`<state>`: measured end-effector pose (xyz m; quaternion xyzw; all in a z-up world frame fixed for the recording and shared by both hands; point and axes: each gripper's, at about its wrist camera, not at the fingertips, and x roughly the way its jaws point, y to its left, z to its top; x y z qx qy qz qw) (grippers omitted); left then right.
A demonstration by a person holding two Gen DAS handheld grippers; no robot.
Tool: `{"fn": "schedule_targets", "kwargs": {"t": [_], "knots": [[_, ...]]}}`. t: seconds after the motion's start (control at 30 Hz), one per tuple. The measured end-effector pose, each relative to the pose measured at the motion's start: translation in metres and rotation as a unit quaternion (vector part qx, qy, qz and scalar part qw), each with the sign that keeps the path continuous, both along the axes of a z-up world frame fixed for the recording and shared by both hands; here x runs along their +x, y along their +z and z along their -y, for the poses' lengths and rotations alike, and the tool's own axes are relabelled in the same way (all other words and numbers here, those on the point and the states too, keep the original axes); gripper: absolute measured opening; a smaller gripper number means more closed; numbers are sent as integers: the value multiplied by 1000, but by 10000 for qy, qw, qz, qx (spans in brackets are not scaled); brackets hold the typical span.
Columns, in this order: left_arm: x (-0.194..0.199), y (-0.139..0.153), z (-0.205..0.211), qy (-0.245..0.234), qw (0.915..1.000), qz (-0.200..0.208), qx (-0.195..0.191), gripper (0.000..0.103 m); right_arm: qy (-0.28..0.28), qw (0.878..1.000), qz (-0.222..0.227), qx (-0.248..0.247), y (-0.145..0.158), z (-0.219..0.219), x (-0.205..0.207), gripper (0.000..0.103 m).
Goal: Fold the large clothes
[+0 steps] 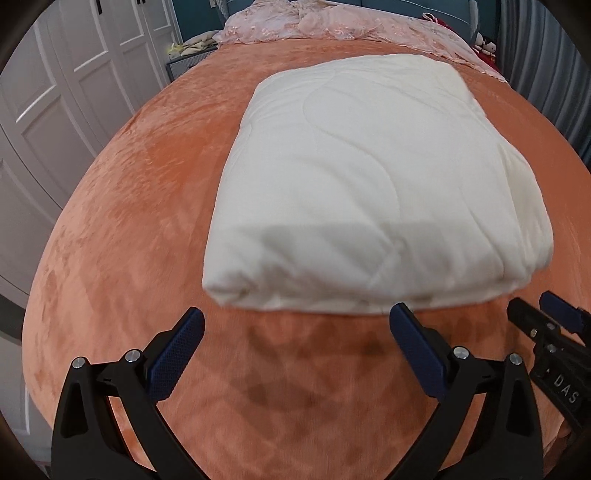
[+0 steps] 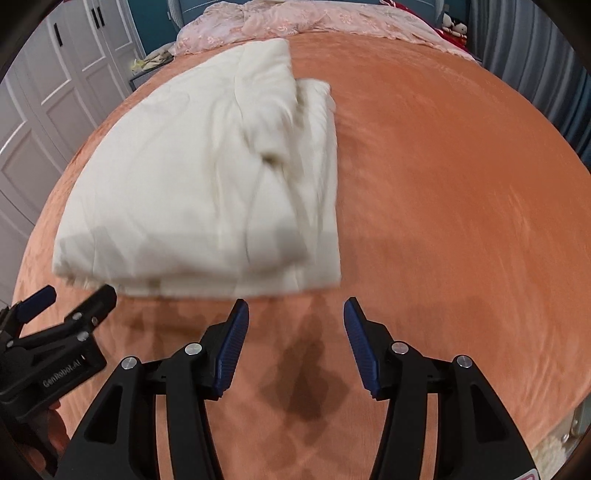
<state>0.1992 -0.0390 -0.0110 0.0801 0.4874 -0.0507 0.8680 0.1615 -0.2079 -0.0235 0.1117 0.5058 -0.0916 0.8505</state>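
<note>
A white quilted blanket (image 1: pixel 369 184) lies folded into a thick rectangle on the orange bed cover (image 1: pixel 129 221). It also shows in the right wrist view (image 2: pixel 203 177), with uneven layers along its right side. My left gripper (image 1: pixel 297 321) is open and empty, just short of the blanket's near edge. My right gripper (image 2: pixel 295 314) is open and empty, near the blanket's near right corner. Each gripper shows in the other's view: the right one at the far right (image 1: pixel 546 317), the left one at the far left (image 2: pixel 74 299).
A pink lace cover (image 1: pixel 332 22) lies crumpled at the head of the bed. White wardrobe doors (image 1: pixel 55 92) stand to the left. Grey curtains (image 2: pixel 535 55) hang at the right. Bare orange cover (image 2: pixel 461 203) spreads right of the blanket.
</note>
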Motion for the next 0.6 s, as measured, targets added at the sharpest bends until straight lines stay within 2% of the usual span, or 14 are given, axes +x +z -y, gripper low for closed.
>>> {"fn": "schedule_targets", "kwargs": {"t": [0.2,0.43,0.6], "knots": [[-24,4,-6,40,10000,2,-68,98,-41,10000,45,-30,4,-2,-33,52],[-61,9,-10,73,9998,138,-76,98,-110,9991,351,-188,15,-11,-76,65],[-89,9,-6,27,9997,236,-4,98,-90,9987,428,-252,15,-17,-96,66]]}}
